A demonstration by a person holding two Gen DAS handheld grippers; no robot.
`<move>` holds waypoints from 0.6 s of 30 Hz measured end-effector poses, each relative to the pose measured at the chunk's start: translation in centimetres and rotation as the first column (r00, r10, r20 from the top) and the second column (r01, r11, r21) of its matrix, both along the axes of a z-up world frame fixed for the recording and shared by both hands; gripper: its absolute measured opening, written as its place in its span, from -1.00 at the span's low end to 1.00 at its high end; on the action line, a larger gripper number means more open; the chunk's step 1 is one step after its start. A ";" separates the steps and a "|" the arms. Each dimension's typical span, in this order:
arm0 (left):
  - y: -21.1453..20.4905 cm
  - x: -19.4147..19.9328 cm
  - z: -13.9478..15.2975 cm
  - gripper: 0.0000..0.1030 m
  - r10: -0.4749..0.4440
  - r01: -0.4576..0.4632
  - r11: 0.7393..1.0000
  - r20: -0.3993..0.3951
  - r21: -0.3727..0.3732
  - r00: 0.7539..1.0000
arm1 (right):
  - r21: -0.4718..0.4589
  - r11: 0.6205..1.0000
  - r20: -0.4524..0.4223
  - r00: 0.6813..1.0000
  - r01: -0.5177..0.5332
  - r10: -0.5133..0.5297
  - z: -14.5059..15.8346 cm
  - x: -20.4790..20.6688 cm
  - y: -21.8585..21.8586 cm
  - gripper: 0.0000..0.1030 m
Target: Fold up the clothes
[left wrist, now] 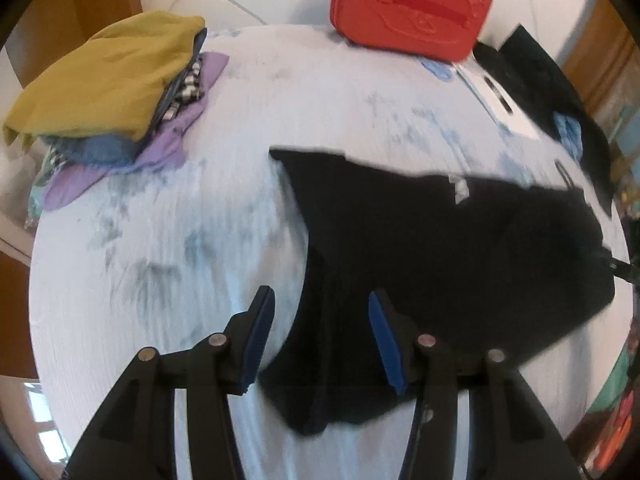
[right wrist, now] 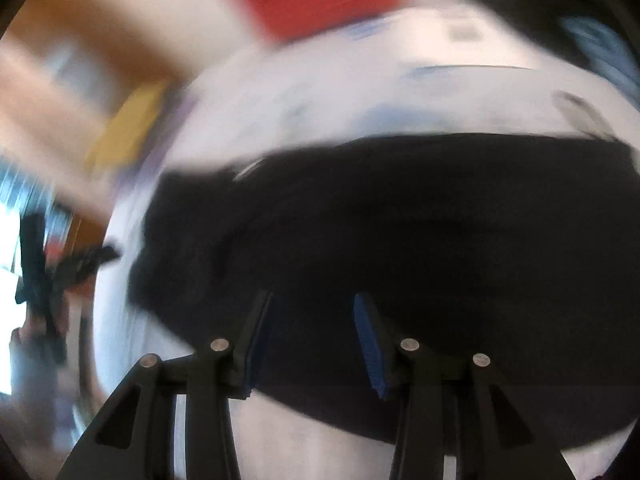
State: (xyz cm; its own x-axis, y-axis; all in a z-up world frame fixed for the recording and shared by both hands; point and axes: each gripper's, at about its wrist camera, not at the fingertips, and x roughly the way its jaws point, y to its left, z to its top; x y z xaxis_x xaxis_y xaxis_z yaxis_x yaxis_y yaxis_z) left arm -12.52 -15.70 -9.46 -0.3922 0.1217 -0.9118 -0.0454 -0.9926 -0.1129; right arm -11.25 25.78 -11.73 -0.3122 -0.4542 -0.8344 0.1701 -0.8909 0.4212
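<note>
A black garment lies spread on the pale blue-patterned table cover, with a small white label near its top edge. My left gripper is open and hovers over the garment's left edge, holding nothing. In the right wrist view, which is blurred by motion, the same black garment fills the middle. My right gripper is open above it and holds nothing. The left gripper shows as a dark blur at the left edge.
A stack of folded clothes topped by a mustard-yellow piece sits at the far left on a lilac cloth. A red case stands at the far edge. More dark clothes lie at the far right.
</note>
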 end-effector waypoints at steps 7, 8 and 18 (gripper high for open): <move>3.0 -4.7 -2.2 -0.06 0.018 -0.018 1.000 0.041 0.002 0.999 | 0.092 0.909 -0.008 0.913 0.406 -0.407 2.0 -1.6 15.2 -0.08; 3.5 -5.0 -2.6 -0.06 0.015 -0.015 1.000 0.049 -0.003 0.999 | 0.093 0.900 -0.007 0.904 0.427 -0.428 2.2 -2.2 16.6 -0.06; 4.5 -3.1 -5.3 -0.06 0.058 -0.054 0.998 0.113 -0.036 0.992 | 0.169 0.886 0.087 0.889 0.432 -0.450 0.1 -9.0 21.8 0.23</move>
State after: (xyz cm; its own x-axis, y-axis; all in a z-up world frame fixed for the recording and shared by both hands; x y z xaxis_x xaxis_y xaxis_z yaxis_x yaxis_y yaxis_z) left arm -15.61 -11.20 -14.79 -0.2911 0.0719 -0.9540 0.0217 -0.9964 -0.0817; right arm -20.22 47.57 -11.65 -0.3461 -0.1682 -0.9230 -0.2983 -0.9130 0.2782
